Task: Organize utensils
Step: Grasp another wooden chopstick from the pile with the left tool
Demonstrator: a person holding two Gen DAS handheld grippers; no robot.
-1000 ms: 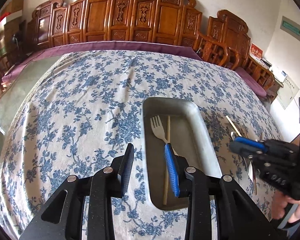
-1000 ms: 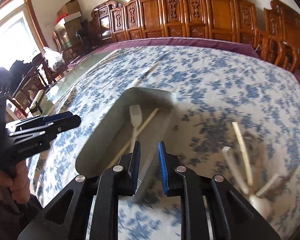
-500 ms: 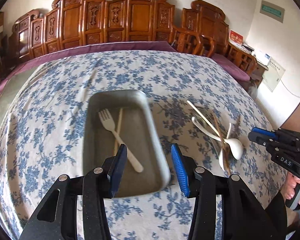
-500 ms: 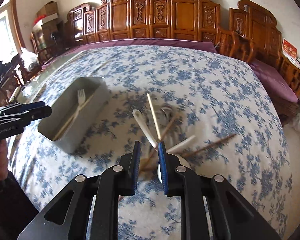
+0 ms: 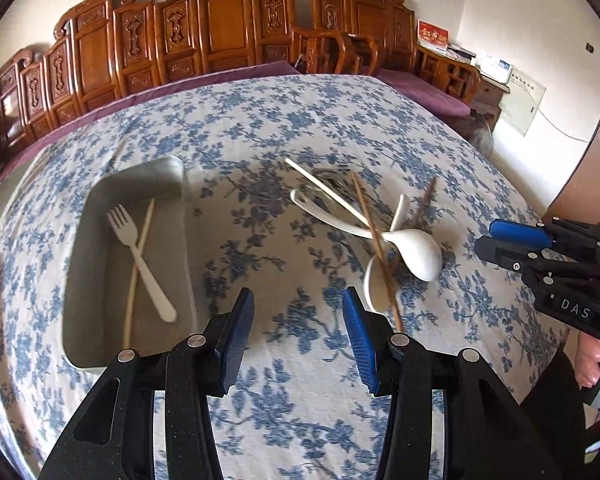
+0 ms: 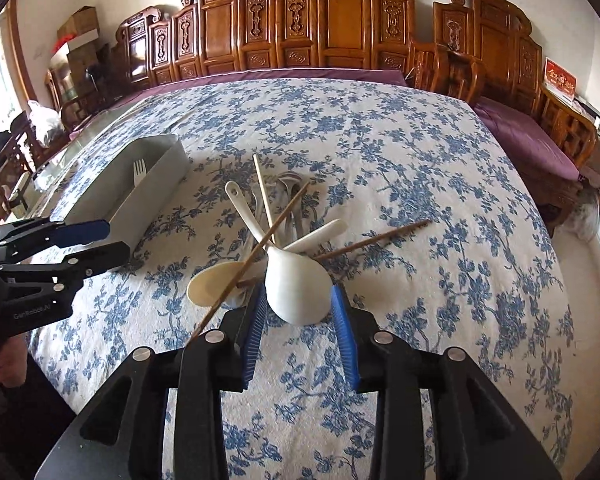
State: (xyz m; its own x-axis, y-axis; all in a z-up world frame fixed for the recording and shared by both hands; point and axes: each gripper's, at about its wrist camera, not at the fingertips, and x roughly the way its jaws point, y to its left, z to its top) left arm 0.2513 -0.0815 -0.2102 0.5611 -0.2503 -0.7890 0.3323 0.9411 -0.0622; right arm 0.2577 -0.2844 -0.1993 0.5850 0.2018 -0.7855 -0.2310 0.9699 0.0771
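Observation:
A grey metal tray (image 5: 96, 300) on the left of the table holds a white plastic fork (image 5: 140, 260) and a pale chopstick (image 5: 130, 304). To its right lies a pile of white spoons (image 5: 416, 252), brown chopsticks (image 5: 374, 232) and a pale chopstick. My left gripper (image 5: 298, 308) hovers open over bare cloth between tray and pile, nothing between its fingers. My right gripper (image 6: 299, 300) is at the pile's near side. Its jaws are opening and flank the bowl of a white spoon (image 6: 296, 288). A cream spoon (image 6: 212, 284) and metal spoons (image 6: 290, 180) lie in the same pile.
The table wears a blue floral cloth (image 6: 380, 140). Carved wooden chairs (image 6: 340, 32) with purple cushions line the far side and right. The left gripper (image 6: 116, 239) shows by the tray (image 6: 156, 184), the right gripper (image 5: 486, 237) beside the pile. A person's hand (image 5: 588, 360) holds it.
Both grippers swung from over the tray toward the utensil pile. The right jaws, nearly shut before, have widened around the white spoon's bowl. The left jaws widened a little.

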